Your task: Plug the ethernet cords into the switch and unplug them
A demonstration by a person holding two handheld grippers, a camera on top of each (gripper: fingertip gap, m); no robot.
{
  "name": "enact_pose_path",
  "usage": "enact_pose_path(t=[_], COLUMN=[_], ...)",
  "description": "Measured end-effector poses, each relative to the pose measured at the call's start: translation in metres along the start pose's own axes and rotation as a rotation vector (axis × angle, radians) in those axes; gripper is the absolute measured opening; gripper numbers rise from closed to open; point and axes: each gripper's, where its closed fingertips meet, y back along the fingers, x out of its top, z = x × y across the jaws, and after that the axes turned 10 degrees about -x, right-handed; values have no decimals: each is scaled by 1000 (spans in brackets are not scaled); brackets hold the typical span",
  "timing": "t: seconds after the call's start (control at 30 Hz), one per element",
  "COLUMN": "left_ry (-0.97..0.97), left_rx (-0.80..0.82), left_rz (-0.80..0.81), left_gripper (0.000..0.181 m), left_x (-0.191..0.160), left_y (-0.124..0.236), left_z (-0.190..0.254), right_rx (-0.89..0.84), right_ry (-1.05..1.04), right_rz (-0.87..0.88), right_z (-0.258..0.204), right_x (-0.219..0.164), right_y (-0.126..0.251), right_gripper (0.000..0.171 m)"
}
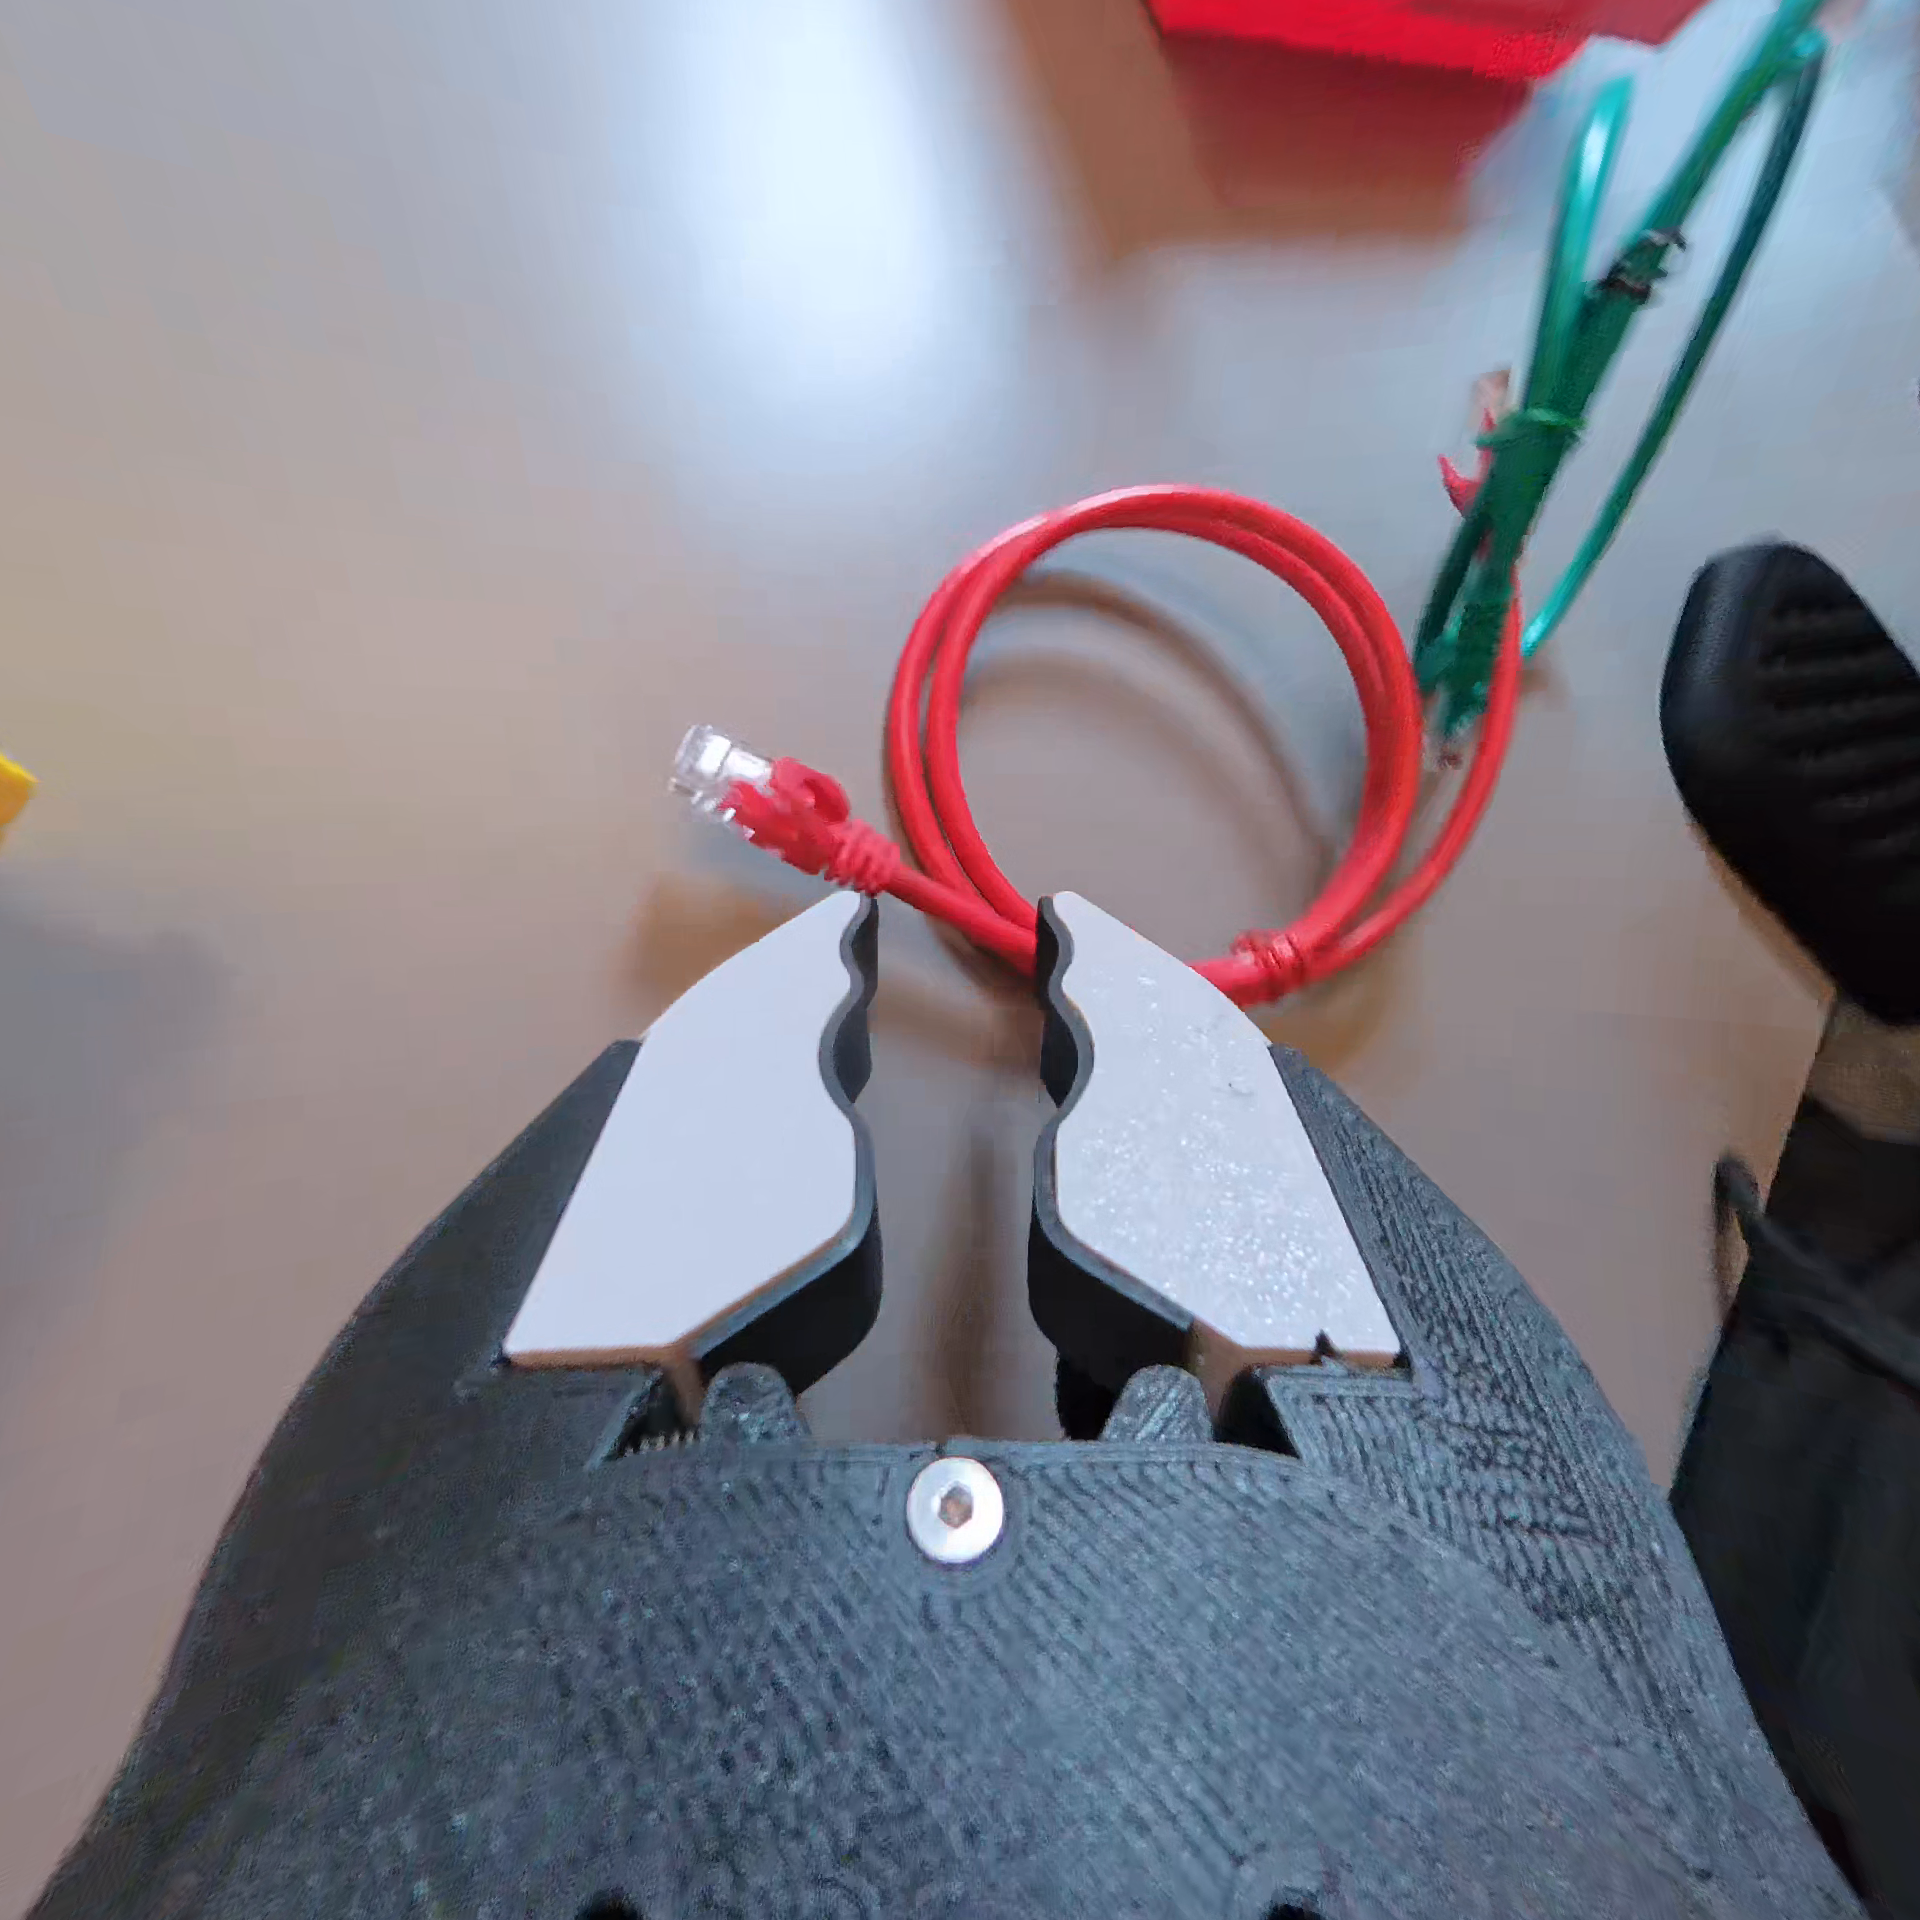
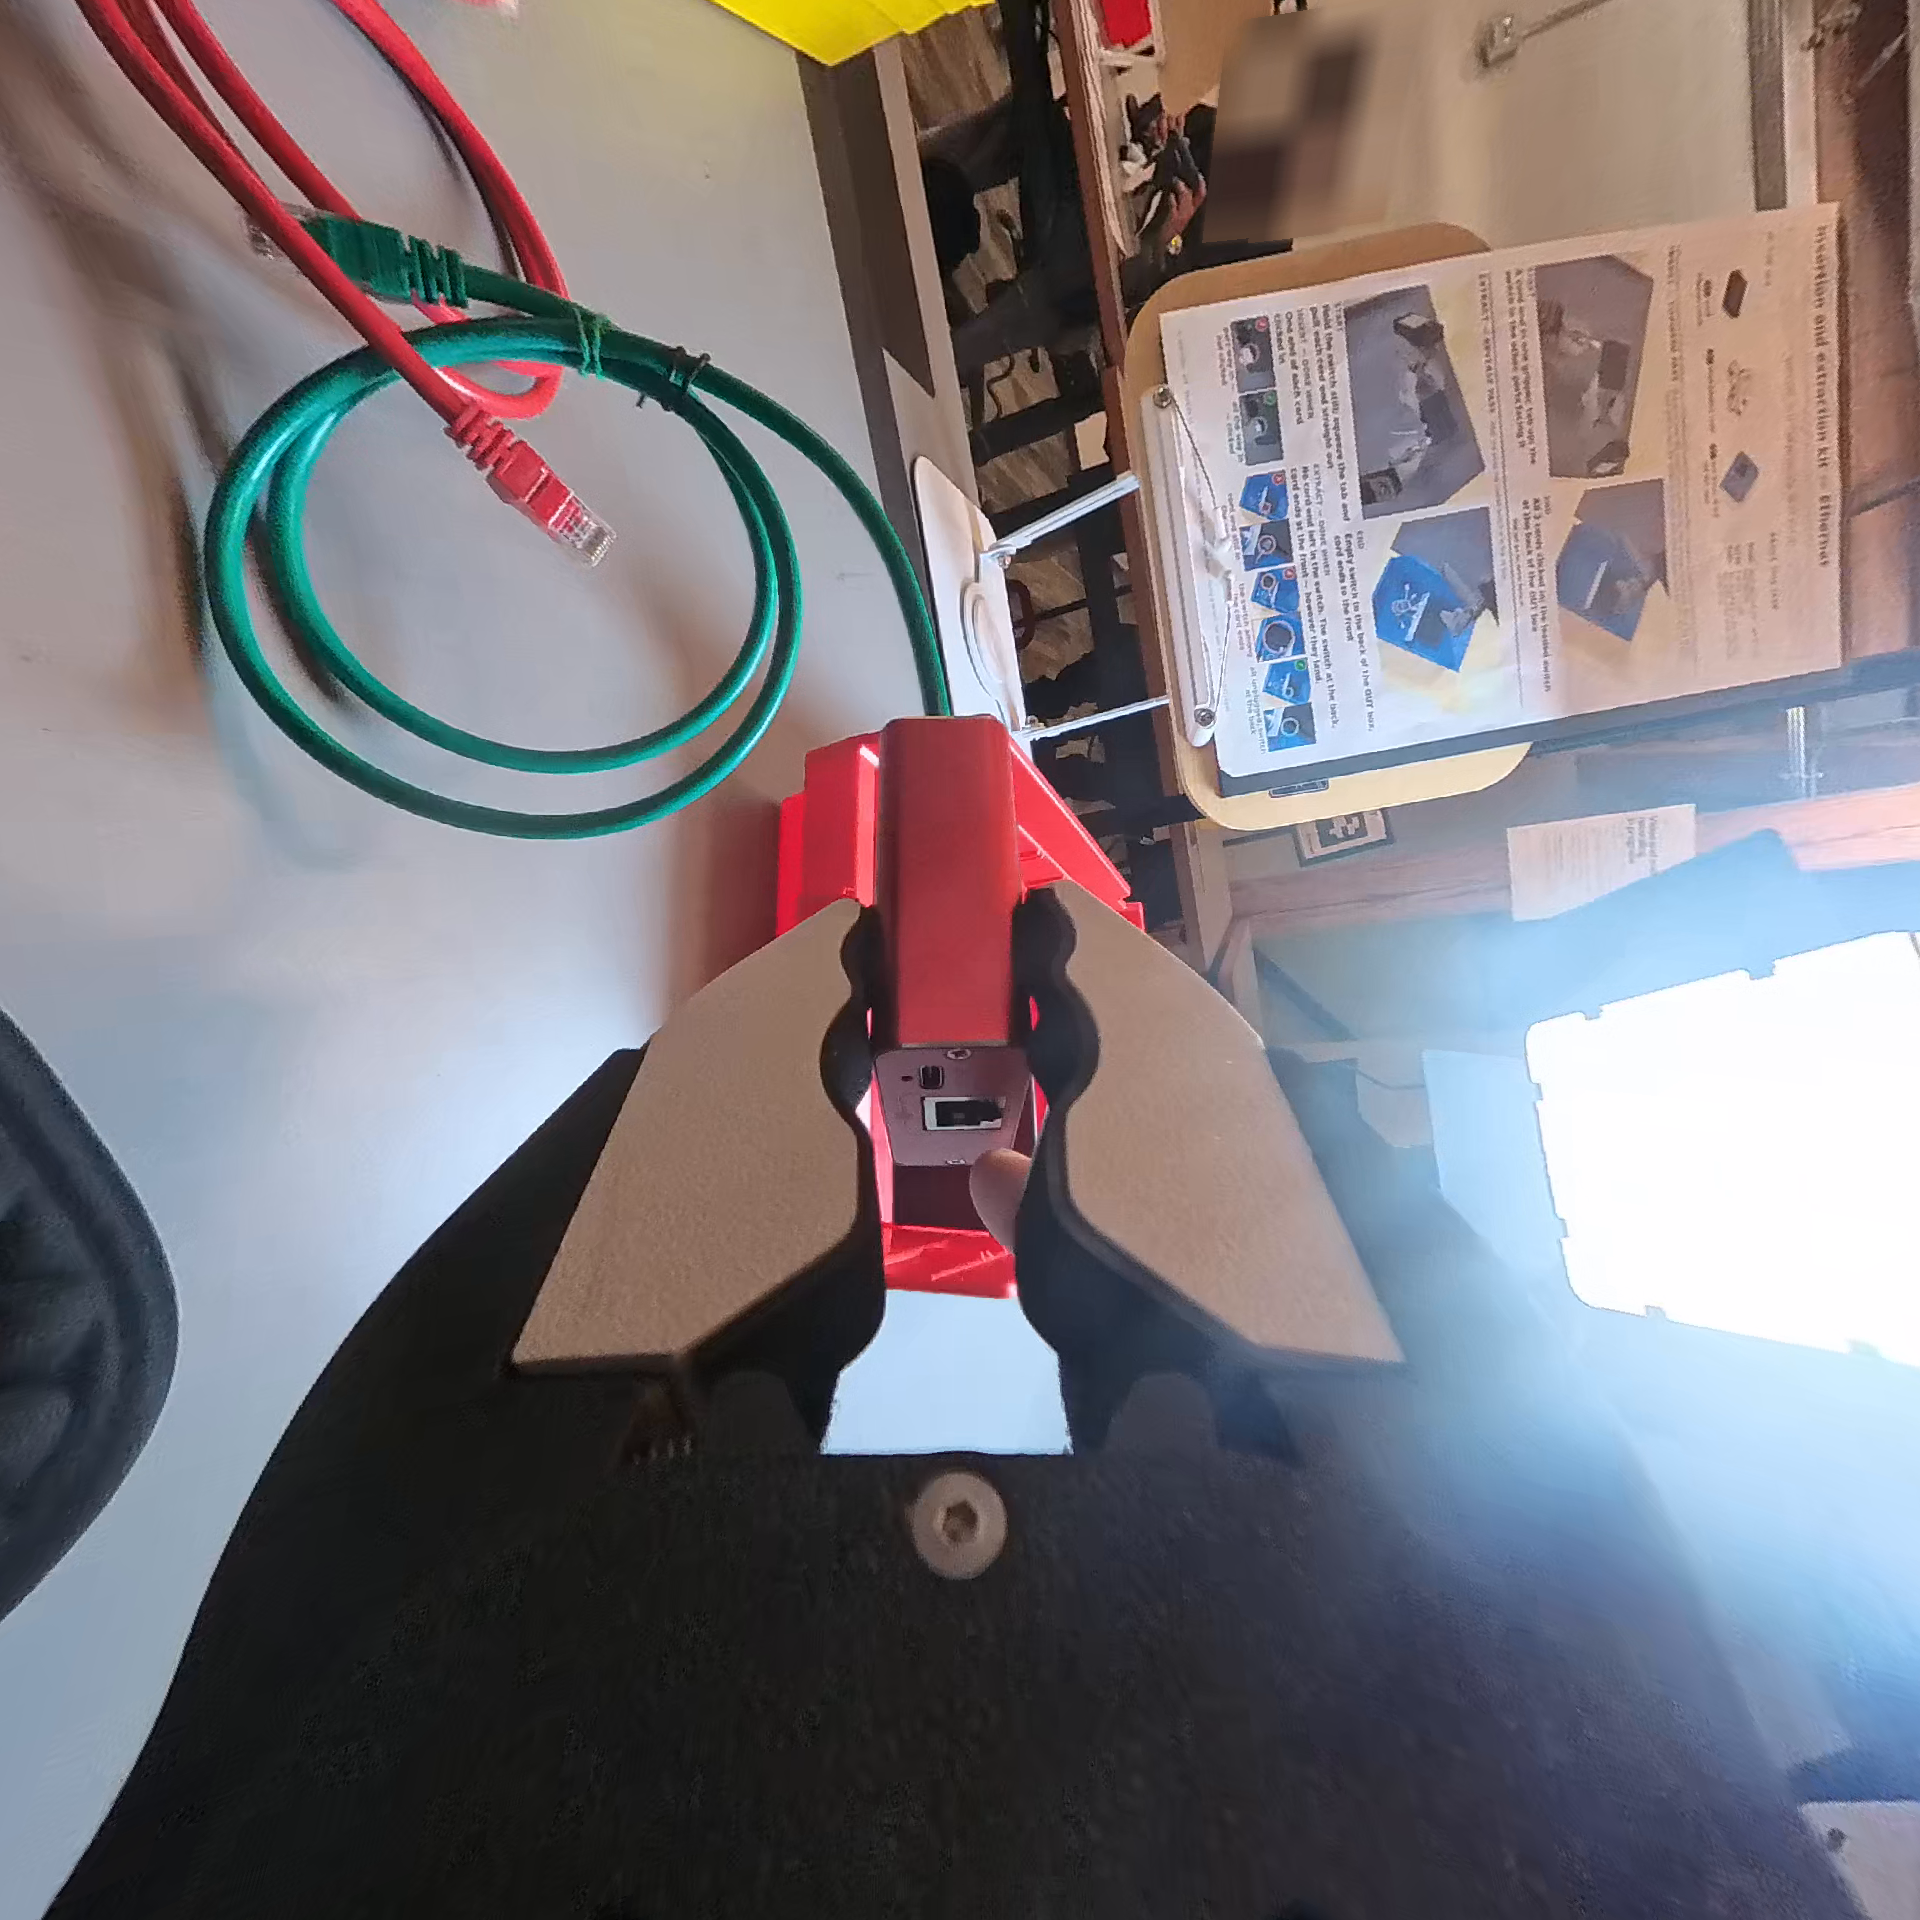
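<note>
On the worktop (image 1: 416, 416), the left hand-held gripper (image 1: 956, 925) is seen narrowly parted and empty, straddling the red ethernet cord (image 1: 1153, 509) behind its plug (image 1: 769, 795) — presumably for pickup. The right hand-held gripper (image 2: 948, 935) is clamped on the switch (image 2: 945, 883) — steadied for insertion; a green ethernet cord (image 2: 499, 748) appears already attached.

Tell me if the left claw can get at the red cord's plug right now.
Probably yes. The left claw is open, and the red cord already runs across its tips. The plug lies just ahead and to the left on bare table, with nothing covering it.
</note>
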Motion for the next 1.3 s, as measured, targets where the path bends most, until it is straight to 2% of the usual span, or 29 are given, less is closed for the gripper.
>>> enact_pose_path(t=[0.1,0.17,0.3,0.43,0.5,0.6,0.67,0.77,0.87,0.97,1.07,1.2,1.27,1.3], left_ry=[-22,-110,-399,-619,-545,-227,-49,16,-40,-189,-358,-579,-587,-596], left_rx=[36,91,125,145,167,13,-47,-88,-11,102,77,-22,-8,-80], left_rz=[43,-1,-175,-453,-424,-138,-58,-46,-7,-81,-186,-294,-355,-377], left_gripper=[16,10,5,0,1,3,23,41,29,20,16,13,12,11], left_x=[15,20,21,-3,3,33,36,26,36,43,43,33,28,22], left_y=[-15,-21,-17,9,19,11,-5,-39,-60,-72,-75,-49,-24,-14], left_z=[-8,-12,-13,-30,-37,-8,4,21,24,18,20,24,10,12], right_rx=[-3,-7,-22,-40,-50,-71,-78,-79,-71,-75,-82,-77,-75,-67], right_ry=[8,10,-4,-6,-2,-5,-15,-7,0,9,5,-3,10,14], right_rz=[2,-3,-26,-67,-89,-113,-114,-108,-90,-79,-86,-131,-157,-156], right_z=[1,2,7,13,17,23,25,24,22,21,22,19,16,13], right_x=[1,0,-10,-27,-35,-43,-44,-41,-34,-29,-31,-50,-60,-62], right_y=[4,7,13,22,26,30,32,34,37,38,42,50,53,54], right_gripper=[27,27,27,27,27,26,26,26,26,26,27,26,26,26])
